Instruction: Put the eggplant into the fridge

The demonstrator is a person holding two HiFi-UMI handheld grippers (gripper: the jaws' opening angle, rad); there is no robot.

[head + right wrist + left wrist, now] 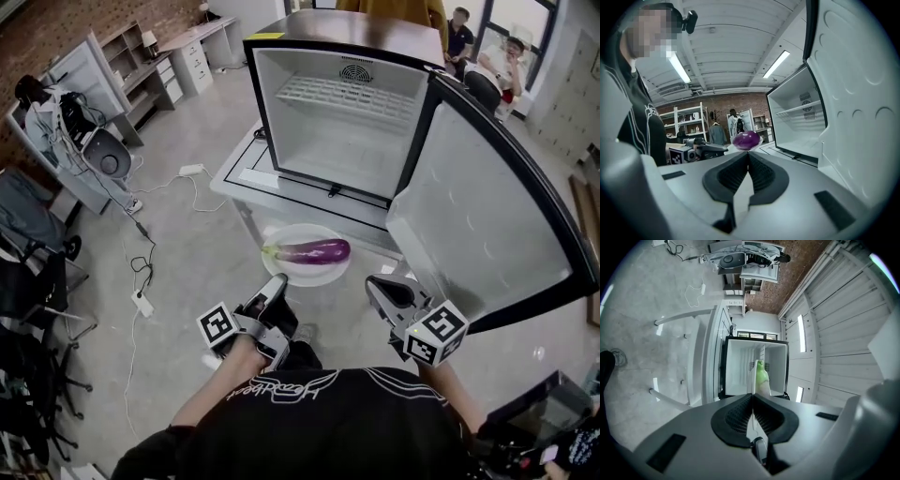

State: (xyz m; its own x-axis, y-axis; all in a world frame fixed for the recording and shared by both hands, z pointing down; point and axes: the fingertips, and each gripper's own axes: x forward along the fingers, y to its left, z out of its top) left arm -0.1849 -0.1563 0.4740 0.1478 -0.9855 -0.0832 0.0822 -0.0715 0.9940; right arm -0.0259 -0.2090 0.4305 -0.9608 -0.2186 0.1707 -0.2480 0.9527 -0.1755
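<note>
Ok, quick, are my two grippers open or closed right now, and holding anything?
Left gripper: closed on the rim of the round white plate that carries the purple eggplant.
Right gripper: closed, apparently on that plate's opposite rim.

An office-like lab: brick wall [52, 28], desks [192, 39], shelving [124, 47], loose cables [142, 267] across a bare concrete floor [202, 281].

The eggplant [319, 250] has a glossy skin, the plate [284, 236] a smooth white finish. The fridge [309, 150] is lined with smooth white plastic, with a wire shelf [352, 94]; the floor [187, 253] looks like matt grey concrete.
</note>
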